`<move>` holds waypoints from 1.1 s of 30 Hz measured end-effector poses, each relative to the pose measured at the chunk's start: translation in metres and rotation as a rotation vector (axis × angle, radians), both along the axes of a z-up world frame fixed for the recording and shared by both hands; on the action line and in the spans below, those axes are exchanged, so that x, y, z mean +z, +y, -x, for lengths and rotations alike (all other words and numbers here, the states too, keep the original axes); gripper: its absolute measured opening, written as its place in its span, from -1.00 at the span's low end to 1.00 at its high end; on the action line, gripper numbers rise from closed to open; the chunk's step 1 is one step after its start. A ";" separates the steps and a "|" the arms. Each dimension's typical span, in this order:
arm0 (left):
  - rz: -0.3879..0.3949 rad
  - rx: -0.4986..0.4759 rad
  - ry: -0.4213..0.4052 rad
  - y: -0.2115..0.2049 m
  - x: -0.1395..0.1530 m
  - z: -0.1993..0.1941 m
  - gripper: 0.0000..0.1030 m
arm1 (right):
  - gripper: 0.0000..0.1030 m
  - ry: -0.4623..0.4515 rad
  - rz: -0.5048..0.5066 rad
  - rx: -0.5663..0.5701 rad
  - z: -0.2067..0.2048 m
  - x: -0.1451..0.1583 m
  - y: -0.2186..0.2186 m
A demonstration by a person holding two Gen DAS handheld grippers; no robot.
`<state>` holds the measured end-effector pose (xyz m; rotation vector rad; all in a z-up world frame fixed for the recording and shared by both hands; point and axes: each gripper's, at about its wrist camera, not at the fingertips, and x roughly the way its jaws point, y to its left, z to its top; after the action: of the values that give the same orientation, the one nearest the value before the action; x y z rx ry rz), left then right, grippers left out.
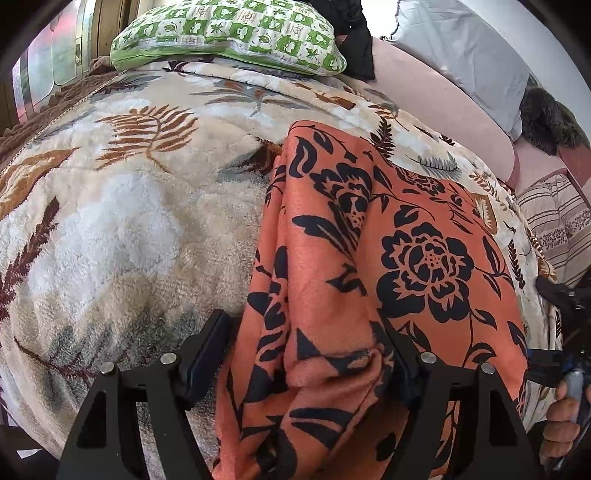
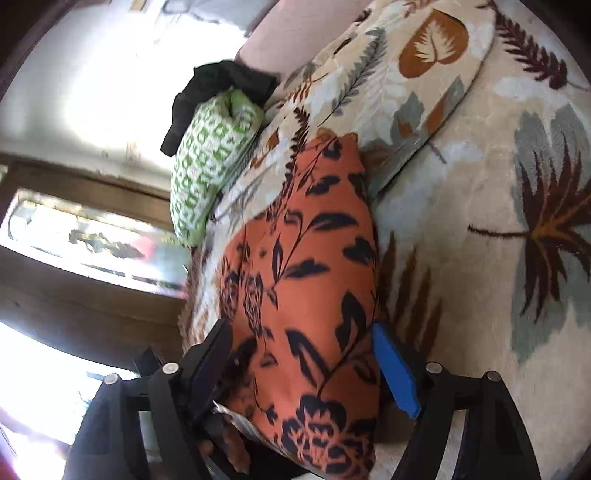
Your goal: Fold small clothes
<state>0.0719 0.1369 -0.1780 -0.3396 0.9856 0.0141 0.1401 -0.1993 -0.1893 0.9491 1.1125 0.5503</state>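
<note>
An orange garment with a black flower print lies folded on a fleece leaf-print blanket. Its near end bunches up between the spread fingers of my left gripper, which is open around it. In the right wrist view the same garment lies between the wide-apart fingers of my right gripper, which is open; its blue pad stands beside the cloth's right edge. The right gripper and the hand holding it show at the right edge of the left wrist view.
A green and white patterned pillow lies at the blanket's far end, with a black cloth beside it. A pink sheet, a grey pillow and a striped cushion lie to the right. A window is behind.
</note>
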 end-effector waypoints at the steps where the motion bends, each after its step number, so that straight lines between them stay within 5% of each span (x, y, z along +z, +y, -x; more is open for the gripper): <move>1: 0.003 -0.001 0.000 0.001 0.000 0.000 0.51 | 0.44 0.067 -0.007 0.047 -0.011 -0.015 0.008; 2: 0.007 -0.005 0.001 0.001 0.000 0.000 0.51 | -0.18 0.083 0.067 0.073 -0.017 -0.015 0.018; 4: 0.016 -0.009 -0.003 0.003 0.000 0.001 0.51 | -0.35 -0.035 0.228 0.124 -0.010 0.013 0.034; 6: 0.011 -0.012 -0.003 0.002 0.000 0.000 0.54 | -0.37 -0.114 0.342 0.132 -0.003 0.031 0.043; 8: -0.009 -0.013 -0.002 -0.001 0.000 -0.001 0.56 | -0.20 -0.057 0.432 0.154 -0.011 0.008 0.048; 11: 0.006 -0.015 -0.004 0.001 0.000 0.000 0.55 | 0.17 -0.001 0.236 0.082 -0.018 0.005 0.030; 13: 0.001 -0.015 -0.005 0.000 0.000 0.000 0.56 | 0.38 -0.063 0.231 0.062 -0.019 0.021 0.025; 15: -0.005 -0.012 -0.003 0.001 -0.001 -0.001 0.56 | 0.43 -0.090 0.198 0.029 -0.031 0.027 0.019; 17: -0.003 -0.011 -0.002 0.001 -0.001 -0.002 0.56 | 0.45 -0.024 0.145 -0.001 -0.052 0.011 0.020; 18: -0.003 -0.012 -0.003 0.001 -0.002 -0.002 0.56 | 0.45 0.011 0.143 0.026 -0.066 0.001 0.025; 20: 0.001 -0.015 -0.004 0.001 -0.001 -0.002 0.56 | -0.19 0.032 0.235 0.102 -0.083 -0.006 0.043; 24: -0.003 -0.013 -0.004 -0.001 -0.001 -0.001 0.58 | -0.34 -0.220 0.556 0.160 -0.060 0.040 0.078; 25: -0.013 -0.014 -0.003 -0.003 -0.001 -0.002 0.59 | -0.34 -0.194 0.600 0.188 -0.062 0.029 0.082; 28: -0.003 -0.015 -0.006 -0.002 -0.001 -0.003 0.59 | -0.14 -0.111 0.437 0.133 -0.069 0.021 0.059; 31: -0.008 -0.015 -0.006 -0.003 -0.001 -0.003 0.59 | 0.57 -0.119 0.306 0.064 -0.076 0.027 0.045; 33: -0.006 -0.012 -0.004 -0.002 -0.001 -0.004 0.59 | 0.60 -0.115 0.249 0.022 -0.087 0.026 0.037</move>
<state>0.0755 0.1345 -0.1794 -0.3281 0.9834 0.0050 0.2267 -0.1626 -0.1634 0.6822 1.0611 0.4659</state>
